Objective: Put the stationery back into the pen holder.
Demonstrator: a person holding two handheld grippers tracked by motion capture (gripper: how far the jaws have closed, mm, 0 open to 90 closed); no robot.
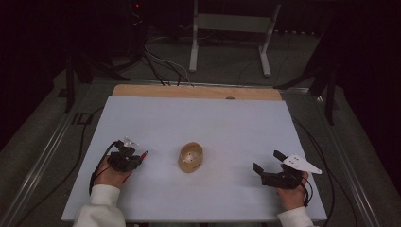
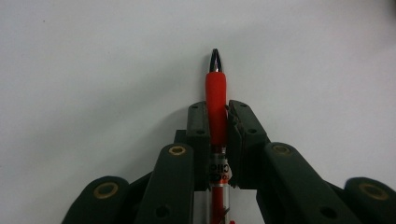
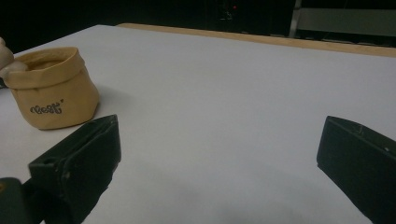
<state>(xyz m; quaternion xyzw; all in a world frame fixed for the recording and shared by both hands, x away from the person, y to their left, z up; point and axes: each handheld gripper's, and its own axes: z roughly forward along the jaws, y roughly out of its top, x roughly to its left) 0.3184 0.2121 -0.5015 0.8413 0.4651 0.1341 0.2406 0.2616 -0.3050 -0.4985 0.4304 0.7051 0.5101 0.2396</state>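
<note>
A red pen (image 2: 216, 100) with a dark metal tip lies along the white table, and my left gripper (image 2: 217, 116) is shut on its red grip section. From above, the left gripper (image 1: 135, 158) sits at the front left with the pen's red end (image 1: 143, 154) poking out to the right. A tan soft pouch (image 1: 191, 157) with dark lettering stands in the middle of the table; it also appears at the left of the right gripper view as the pouch (image 3: 51, 87). My right gripper (image 1: 267, 161) rests at the front right, its jaws wide apart and nothing between them.
The white table sheet (image 1: 213, 123) has a wooden strip (image 1: 198, 91) along its far edge. Beyond it stand a metal frame (image 1: 231, 28) and cables on the dark floor. Cables trail off both front sides of the table.
</note>
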